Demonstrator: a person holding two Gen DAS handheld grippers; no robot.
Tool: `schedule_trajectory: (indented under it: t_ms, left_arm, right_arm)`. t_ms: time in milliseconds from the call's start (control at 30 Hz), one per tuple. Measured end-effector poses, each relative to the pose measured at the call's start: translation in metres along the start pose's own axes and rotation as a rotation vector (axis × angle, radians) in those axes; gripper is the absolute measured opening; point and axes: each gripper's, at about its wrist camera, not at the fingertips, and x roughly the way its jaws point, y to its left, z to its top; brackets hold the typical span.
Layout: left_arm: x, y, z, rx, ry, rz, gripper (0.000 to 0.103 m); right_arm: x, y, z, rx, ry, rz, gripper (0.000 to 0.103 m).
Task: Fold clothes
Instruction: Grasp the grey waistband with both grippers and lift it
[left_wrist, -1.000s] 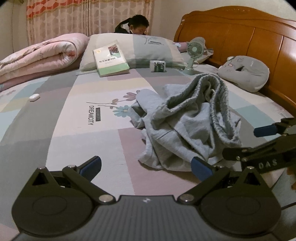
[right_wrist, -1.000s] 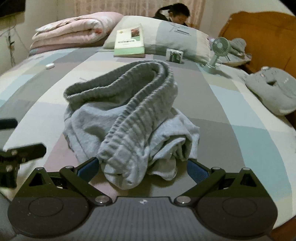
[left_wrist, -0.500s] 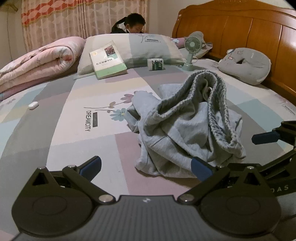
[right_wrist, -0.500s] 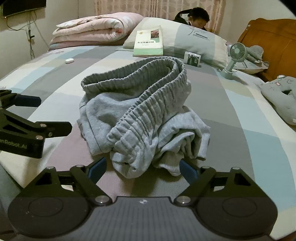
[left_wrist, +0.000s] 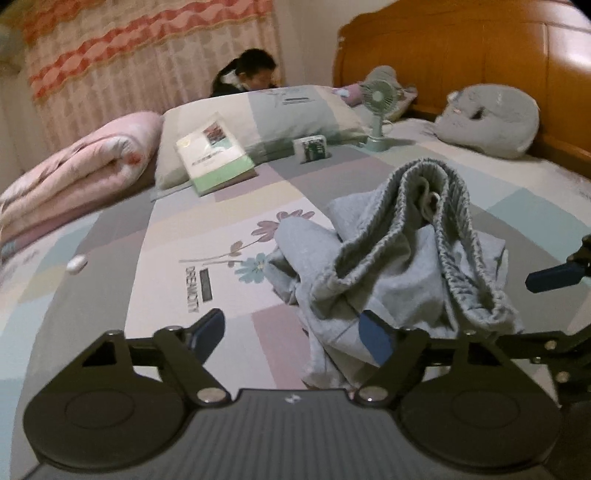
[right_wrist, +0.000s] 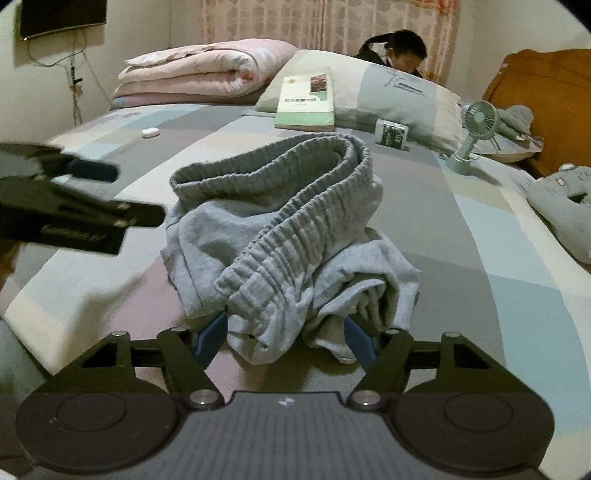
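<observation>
Nothing is folded yet: on the patchwork bed sheet (left_wrist: 110, 266) the one pair of grey sweatpants (right_wrist: 280, 236) lies in a crumpled heap near the front edge, its ribbed waistband standing up in a loop and its legs bunched beneath, so the spreading, flattening and every fold are, by my reading, all left to do. Going left to right, the left gripper (left_wrist: 291, 334) comes in at the heap's left side with its jaws closing; its right pad sits against the cloth's edge while its left pad hangs over bare sheet, so it pinches nothing so far. The right gripper (right_wrist: 284, 341) straddles the near end of the waistband, jaws also closing, with a fold of grey cloth between the blue pads, which do not visibly press it. Counted across the bed: one rolled pink quilt (right_wrist: 195, 77), one small white case (right_wrist: 150, 132), one book (right_wrist: 306, 99) leaning on one large pillow (right_wrist: 399, 99), one small box (right_wrist: 391, 133), one green desk fan (right_wrist: 476, 125), one grey cushion (left_wrist: 491, 122). One person (right_wrist: 402, 50) sits behind the pillow.
</observation>
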Motion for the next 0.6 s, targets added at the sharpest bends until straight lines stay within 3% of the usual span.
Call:
schedule_trajectory:
  t_ms: [67, 133, 367, 433, 500, 533, 600]
  left_arm:
    - [0.01, -0.001, 0.001, 0.04, -0.005, -0.016, 0.058]
    - [0.018, 0.001, 0.004, 0.058, -0.018, -0.029, 0.052]
    - [0.042, 0.002, 0.013, 0.129, -0.077, -0.127, 0.052]
    - [0.049, 0.001, 0.015, 0.147, -0.08, -0.148, 0.049]
    - [0.055, 0.005, 0.019, 0.118, -0.064, -0.2, 0.026]
    - [0.056, 0.008, 0.022, 0.091, -0.054, -0.224, 0.02]
    - [0.056, 0.01, 0.026, 0.08, -0.058, -0.24, 0.018]
  right_arm:
    - [0.003, 0.002, -0.001, -0.01, 0.002, 0.007, 0.068]
    - [0.005, 0.003, 0.0, -0.016, 0.001, 0.007, 0.063]
    - [0.008, 0.003, 0.004, -0.025, -0.035, 0.013, 0.06]
    - [0.011, 0.003, 0.005, -0.03, -0.032, 0.021, 0.048]
    - [0.014, 0.004, 0.005, -0.035, -0.028, 0.029, 0.044]
    - [0.012, 0.002, 0.005, -0.035, -0.036, 0.032, 0.04]
    - [0.007, -0.002, 0.005, -0.029, -0.057, 0.036, 0.032]
